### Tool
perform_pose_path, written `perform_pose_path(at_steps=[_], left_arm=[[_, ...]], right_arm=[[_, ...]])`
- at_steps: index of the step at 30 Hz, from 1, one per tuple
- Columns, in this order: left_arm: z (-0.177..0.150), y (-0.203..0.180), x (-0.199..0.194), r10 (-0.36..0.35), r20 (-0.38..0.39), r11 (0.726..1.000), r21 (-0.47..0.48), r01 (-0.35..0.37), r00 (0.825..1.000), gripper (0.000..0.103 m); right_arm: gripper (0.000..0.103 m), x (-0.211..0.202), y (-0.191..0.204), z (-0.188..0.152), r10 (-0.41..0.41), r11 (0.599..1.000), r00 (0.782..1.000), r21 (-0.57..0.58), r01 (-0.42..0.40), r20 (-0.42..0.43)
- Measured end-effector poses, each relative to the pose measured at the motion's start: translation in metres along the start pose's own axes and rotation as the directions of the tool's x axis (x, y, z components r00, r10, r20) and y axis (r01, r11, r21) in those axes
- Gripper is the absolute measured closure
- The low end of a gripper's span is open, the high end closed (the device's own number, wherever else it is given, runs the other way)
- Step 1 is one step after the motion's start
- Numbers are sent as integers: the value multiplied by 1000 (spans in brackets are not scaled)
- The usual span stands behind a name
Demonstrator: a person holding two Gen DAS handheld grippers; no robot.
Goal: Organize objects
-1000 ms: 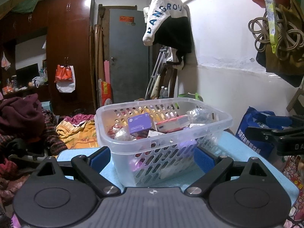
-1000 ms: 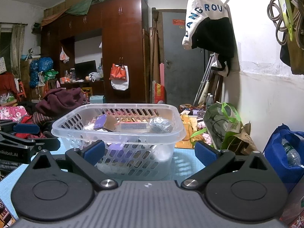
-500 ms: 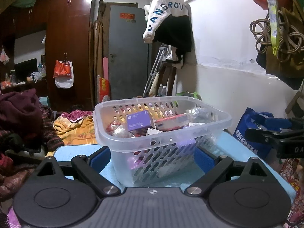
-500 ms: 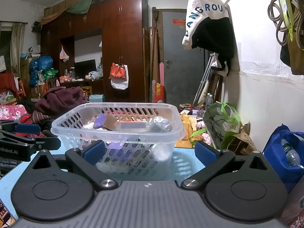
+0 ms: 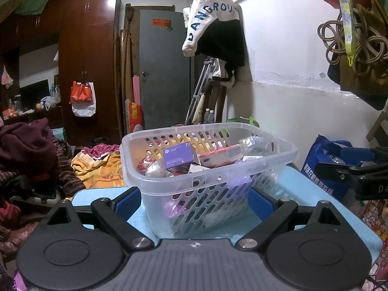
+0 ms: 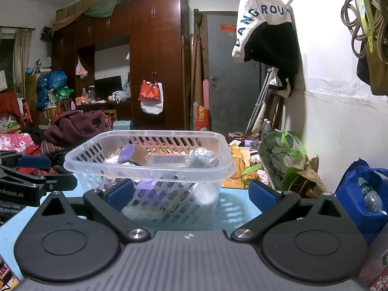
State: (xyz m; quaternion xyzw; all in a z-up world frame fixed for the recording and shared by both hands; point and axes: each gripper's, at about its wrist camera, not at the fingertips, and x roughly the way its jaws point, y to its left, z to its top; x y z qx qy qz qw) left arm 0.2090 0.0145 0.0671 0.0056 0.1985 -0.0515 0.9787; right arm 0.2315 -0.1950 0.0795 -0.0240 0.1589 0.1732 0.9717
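Observation:
A clear perforated plastic basket point(image 5: 278, 156) stands on a light blue table point(image 5: 315, 189); it also shows in the right wrist view point(image 6: 80, 156). It holds several items, among them a purple box point(image 5: 178, 156), a red and white pack point(image 5: 219, 155) and a crinkled foil ball point(image 6: 202, 157). My left gripper point(image 5: 194, 200) is open and empty, its blue pads either side of the basket's near corner. My right gripper point(image 6: 191, 194) is open and empty, just in front of the basket. Each gripper shows at the edge of the other's view.
A white wall point(image 5: 291, 72) with a hanging jacket point(image 5: 213, 21) and coiled cords point(image 5: 349, 41) runs along the right. A blue bag point(image 6: 363, 194) and a green bag point(image 6: 283, 160) sit beyond the table. Clothes point(image 5: 26, 150) are piled at the left. A wardrobe point(image 6: 155, 60) stands behind.
The left wrist view has shifted slightly, the basket sitting a touch higher and more central. The right wrist view is almost unchanged. Both grippers stay open.

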Motion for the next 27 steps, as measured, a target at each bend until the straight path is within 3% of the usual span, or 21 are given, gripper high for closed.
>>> perform_pose_path(at_steps=[27], left_arm=[[-2, -8, 0, 13, 8, 1000, 17, -14, 1000, 7]], right_arm=[[0, 0, 0, -4, -7, 1000, 1000, 2, 7, -6]])
